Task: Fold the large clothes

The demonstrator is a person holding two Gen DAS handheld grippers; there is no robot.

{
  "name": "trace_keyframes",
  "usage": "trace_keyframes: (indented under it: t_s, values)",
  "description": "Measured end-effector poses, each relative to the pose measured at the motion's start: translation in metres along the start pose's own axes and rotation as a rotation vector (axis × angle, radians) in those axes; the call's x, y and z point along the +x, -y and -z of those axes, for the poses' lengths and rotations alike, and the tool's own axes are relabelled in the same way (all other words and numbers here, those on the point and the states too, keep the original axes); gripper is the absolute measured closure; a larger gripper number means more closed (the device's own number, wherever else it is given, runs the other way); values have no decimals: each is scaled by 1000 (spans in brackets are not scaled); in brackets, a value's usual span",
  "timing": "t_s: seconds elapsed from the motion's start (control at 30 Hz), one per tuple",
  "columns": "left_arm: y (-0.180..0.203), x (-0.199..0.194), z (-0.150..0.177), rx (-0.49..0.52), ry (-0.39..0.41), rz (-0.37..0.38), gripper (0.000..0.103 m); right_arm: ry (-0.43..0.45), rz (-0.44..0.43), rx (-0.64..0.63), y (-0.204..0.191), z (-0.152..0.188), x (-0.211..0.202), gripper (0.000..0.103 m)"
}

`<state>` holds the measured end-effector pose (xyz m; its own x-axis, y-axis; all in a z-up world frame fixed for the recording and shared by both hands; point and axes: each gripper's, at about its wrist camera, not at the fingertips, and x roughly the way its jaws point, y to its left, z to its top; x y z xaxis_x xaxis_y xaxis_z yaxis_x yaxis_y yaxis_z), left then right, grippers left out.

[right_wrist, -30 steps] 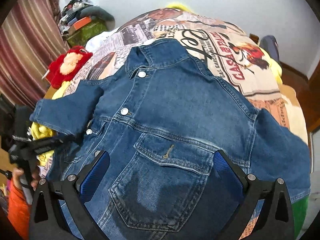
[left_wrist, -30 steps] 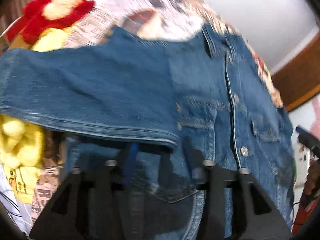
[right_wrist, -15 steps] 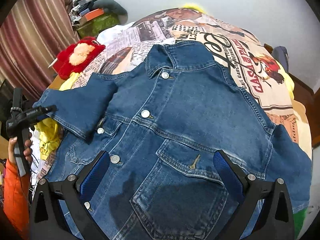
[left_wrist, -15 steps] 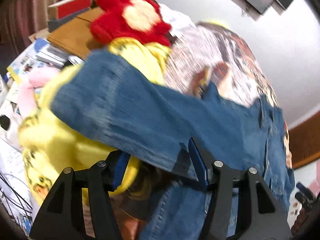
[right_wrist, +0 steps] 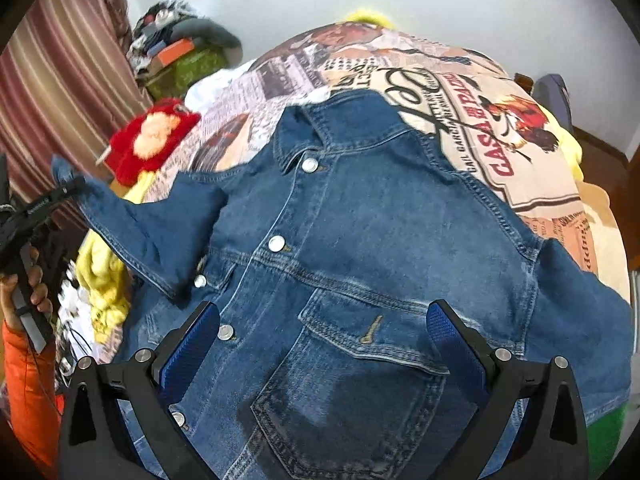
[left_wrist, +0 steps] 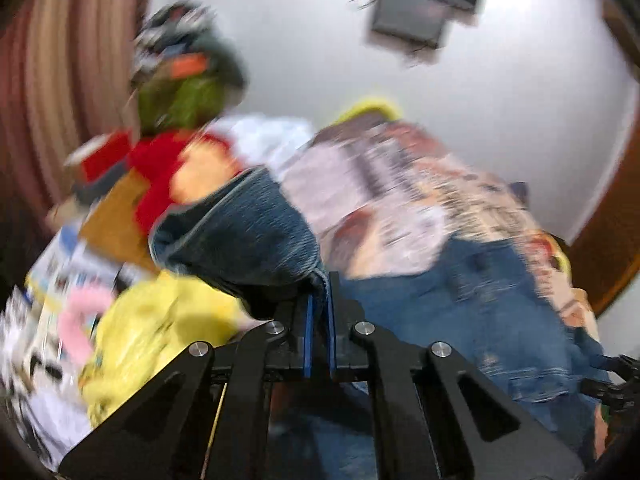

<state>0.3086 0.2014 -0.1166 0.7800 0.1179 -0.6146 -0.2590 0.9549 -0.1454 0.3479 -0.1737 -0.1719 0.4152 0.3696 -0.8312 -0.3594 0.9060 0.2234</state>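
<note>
Sleeve (left_wrist: 248, 236) pinched in left gripper (left_wrist: 319, 300), lifted.

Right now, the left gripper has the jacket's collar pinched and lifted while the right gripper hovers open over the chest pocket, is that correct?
Not quite: the left gripper is pinching the end of the sleeve, not the collar, which lies flat on the bed. The right wrist view shows the sleeve lifted off to the side. The rest stands: the right gripper is open over the chest pocket of the jacket.

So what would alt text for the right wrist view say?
A blue denim jacket lies buttoned on a printed bedspread; the open right gripper hovers over it, while the left gripper lifts one sleeve.
</note>
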Motion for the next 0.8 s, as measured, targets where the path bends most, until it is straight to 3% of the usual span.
trace_keyframes:
  t_s: [0.17,0.3,0.47,0.57,0.7,0.8]
  values:
    - [95,-17,-31,138,81,164,99,47,9,37,22,3,-20,0]
    - [154,-9,-31,200,55,269,99,76,22,75,46,6,-38,0]
    - [226,15,11,293,-86,379,99,119,53,99,71,15,-62,0]
    - [255,38,51,350,-235,431,99,135,74,123,88,20,-72,0]
    - [277,56,104,448,-402,468,98,132,87,168,105,27,-77,0]
    - [286,58,133,520,-460,451,96,115,87,198,114,31,-75,0]
